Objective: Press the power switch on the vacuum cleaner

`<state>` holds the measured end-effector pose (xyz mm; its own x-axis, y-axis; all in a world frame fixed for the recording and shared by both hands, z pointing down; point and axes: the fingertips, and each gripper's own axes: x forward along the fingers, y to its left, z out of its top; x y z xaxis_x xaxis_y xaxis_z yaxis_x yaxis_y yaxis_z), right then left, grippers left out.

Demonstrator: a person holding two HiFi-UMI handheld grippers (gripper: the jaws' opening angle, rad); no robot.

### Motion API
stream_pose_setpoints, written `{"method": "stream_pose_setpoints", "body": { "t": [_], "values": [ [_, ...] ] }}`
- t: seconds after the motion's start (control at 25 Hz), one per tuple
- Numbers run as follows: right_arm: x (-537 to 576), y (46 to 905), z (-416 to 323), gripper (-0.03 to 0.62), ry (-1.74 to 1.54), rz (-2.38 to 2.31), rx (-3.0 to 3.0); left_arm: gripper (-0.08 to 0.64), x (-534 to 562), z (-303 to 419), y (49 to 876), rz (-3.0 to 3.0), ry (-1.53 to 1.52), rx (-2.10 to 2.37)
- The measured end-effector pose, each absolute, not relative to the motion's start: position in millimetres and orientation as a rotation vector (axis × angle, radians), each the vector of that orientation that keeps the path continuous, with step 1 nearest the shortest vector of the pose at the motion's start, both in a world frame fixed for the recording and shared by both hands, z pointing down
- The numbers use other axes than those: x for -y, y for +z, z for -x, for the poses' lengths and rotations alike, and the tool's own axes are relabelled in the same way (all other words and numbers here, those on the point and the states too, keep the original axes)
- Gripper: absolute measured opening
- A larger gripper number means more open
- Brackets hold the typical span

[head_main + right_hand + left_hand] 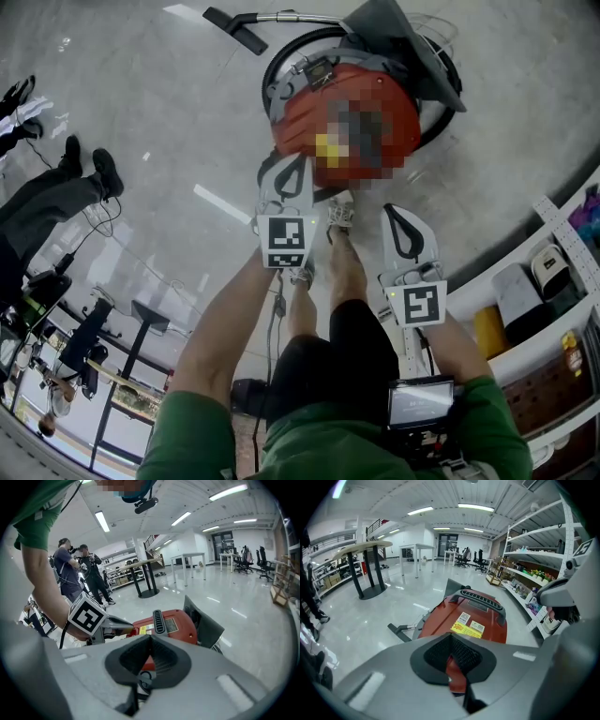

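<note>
Vacuum cleaner [298, 117]: one, red, standing on the glossy grey floor [141, 122] just ahead of the person's two sneakers [340, 214]. Its black hose [277, 64] loops round the body, and one metal wand ending in a black floor nozzle [234, 28] lies beyond it. Two grippers point at its near end, side by side and apart from each other. The left gripper [287, 164] has its jaws brought together with nothing between them. Past them the left gripper view shows the red shell, one black carry handle [480, 601] and one yellow label [466, 630]. The right gripper [397, 214] is likewise closed and empty, held further back from the vacuum cleaner. One shelving rack [562, 234] stands at the right. Two people [70, 569] stand far off in the right gripper view.
</note>
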<state>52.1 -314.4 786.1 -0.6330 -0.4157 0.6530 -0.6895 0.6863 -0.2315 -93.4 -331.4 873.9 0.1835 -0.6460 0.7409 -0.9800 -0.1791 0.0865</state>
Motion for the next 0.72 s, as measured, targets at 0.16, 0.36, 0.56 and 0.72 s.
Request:
{"method": "stream_pose_setpoints", "body": {
  "t": [0.16,0.36,0.56,0.72],
  "values": [
    [315.1,787.8,-52.3,0.003,0.648,-0.854,2.323,0.008,332.6,94.2,875.8,-1.894,0.760,1.518],
    [316.5,787.6,-50.3,0.003,0.654,-0.861,2.324,0.008,331.7,93.2,875.9,-1.904,0.756,1.503],
    [315.6,788.2,-48.0,0.003,0.665,-0.864,2.318,0.008,332.1,94.0,876.7,-1.902,0.740,1.500],
    [316.1,787.8,-47.6,0.003,0.657,-0.865,2.321,0.008,332.8,95.3,878.6,-1.885,0.734,1.489]
  ]
}}
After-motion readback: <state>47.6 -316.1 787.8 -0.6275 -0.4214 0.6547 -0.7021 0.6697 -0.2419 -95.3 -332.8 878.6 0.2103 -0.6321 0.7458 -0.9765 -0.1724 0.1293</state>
